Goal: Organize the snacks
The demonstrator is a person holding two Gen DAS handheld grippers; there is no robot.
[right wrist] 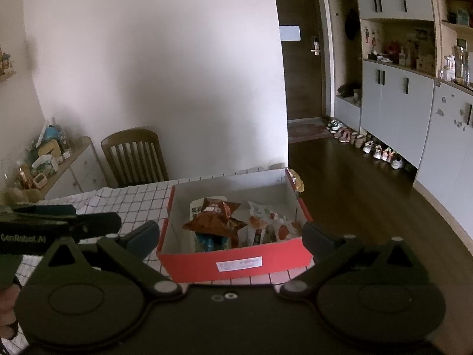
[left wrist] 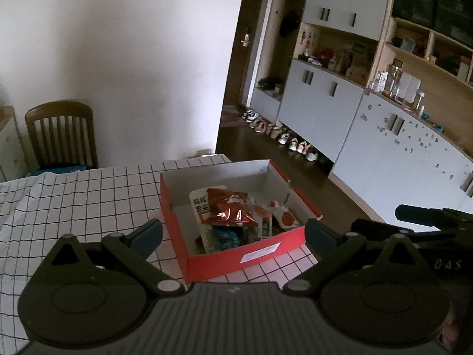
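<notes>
Dark fingers [left wrist: 150, 230] of my left gripper [left wrist: 233, 233] are sitting spread wide at the bottom of the left view, gripping nothing; my right gripper [right wrist: 230, 236] is gaping just as wide and empty. Straight ahead of both, centre frame, the red cardboard box with white lining [right wrist: 236, 261] is resting on the white black-gridded surface [left wrist: 88, 195], its long axis running away from me. Inside it are lying the crinkled reddish-brown snack bag [right wrist: 217, 217] and white-orange sachets [right wrist: 270, 222]. I judge both grippers about equally near. I am reading "GenRobot.AI" at the right view's left edge; the box label is illegible.
</notes>
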